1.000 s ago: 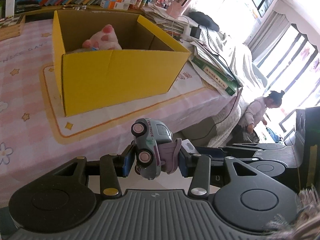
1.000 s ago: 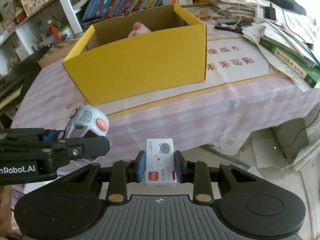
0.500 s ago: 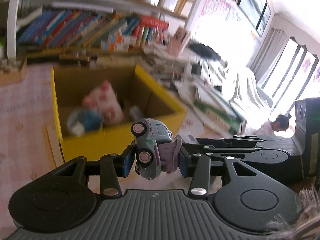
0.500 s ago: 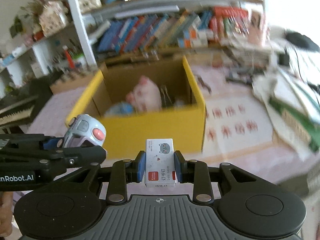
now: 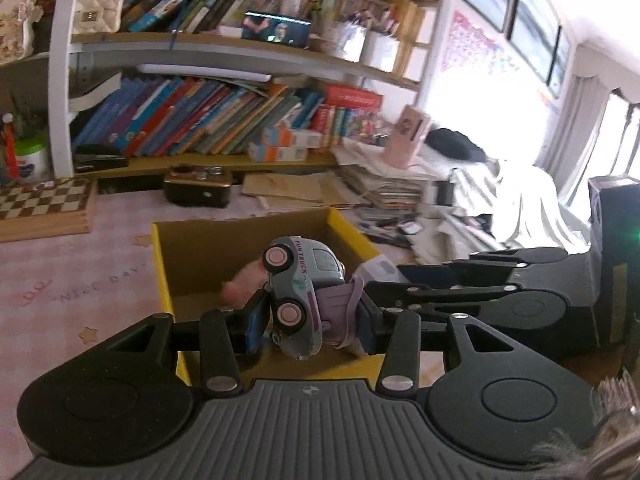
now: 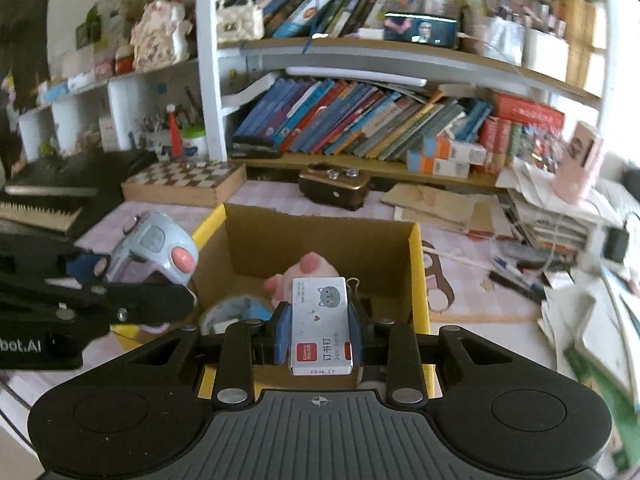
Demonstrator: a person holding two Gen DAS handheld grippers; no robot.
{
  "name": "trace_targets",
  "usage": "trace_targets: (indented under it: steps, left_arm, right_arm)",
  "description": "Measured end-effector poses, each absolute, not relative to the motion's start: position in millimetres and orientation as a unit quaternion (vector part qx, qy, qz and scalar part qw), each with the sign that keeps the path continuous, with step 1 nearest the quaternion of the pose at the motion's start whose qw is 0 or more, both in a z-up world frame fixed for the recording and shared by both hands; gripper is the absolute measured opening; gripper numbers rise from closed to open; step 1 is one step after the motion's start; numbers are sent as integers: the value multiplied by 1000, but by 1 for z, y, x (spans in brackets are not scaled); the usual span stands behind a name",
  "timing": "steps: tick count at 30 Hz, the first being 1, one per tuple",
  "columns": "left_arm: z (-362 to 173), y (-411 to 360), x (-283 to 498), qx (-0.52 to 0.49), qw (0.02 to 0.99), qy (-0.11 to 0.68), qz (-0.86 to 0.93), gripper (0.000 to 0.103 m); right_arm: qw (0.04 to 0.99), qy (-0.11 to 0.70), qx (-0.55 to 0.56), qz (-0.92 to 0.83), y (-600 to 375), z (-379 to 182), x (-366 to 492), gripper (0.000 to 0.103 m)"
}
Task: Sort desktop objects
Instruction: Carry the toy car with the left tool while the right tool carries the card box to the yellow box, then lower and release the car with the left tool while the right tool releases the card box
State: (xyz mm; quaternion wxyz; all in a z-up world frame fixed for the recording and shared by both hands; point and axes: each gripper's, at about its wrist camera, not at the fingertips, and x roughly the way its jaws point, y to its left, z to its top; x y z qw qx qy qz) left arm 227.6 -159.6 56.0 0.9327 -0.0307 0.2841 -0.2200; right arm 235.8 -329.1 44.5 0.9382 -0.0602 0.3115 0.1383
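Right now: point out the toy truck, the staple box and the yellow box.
toy truck (image 5: 306, 280), left wrist view, on its side panel.
staple box (image 6: 322, 324), right wrist view, on its printed top face.
yellow box (image 6: 418, 280), right wrist view, on its right wall rim.

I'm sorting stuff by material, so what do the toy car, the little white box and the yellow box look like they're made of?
Toy car: looks like hard plastic or painted metal; smooth, glossy shell, moulded pink wheels.
White box: thin printed card; sharp folded edges, matte face.
Yellow box: corrugated cardboard, most likely; plain brown inside, yellow coated outside, thick walls.
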Motion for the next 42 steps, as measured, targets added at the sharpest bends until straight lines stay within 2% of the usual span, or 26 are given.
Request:
trace_targets:
  steps: [10, 23, 28, 33, 36, 38, 40, 42]
  left_arm:
    - [30, -188, 290, 53, 924, 324, -196, 42]
    - [-14, -204, 325, 79, 895, 398, -184, 42]
    - [-15, -205, 329, 77, 890, 409, -188, 43]
    - [-15, -205, 325, 77, 894, 401, -185, 44]
    - [-8, -205, 321, 74, 900, 387, -184, 53]
    - [1, -204, 315, 73, 910, 370, -169, 78]
    - [12, -200, 306, 72, 922, 346, -159, 86]
    - [22, -194, 295, 62, 929, 329, -157, 87]
  right_arm:
    - [895, 381, -154, 175, -313, -4, 284, 30]
    - [849, 457, -167, 205, -311, -28, 317, 30]
    - [834, 481, -154, 223, -313, -29, 321, 30]
    - [839, 471, -158, 221, -313, -28, 318, 31]
    - [849, 457, -160, 213, -312, -26, 315, 32]
    - [857, 448, -149, 206, -315, -24, 312, 32]
    - [869, 429, -136, 205, -319, -17, 305, 39]
    - [883, 405, -125, 200, -322, -8, 293, 49]
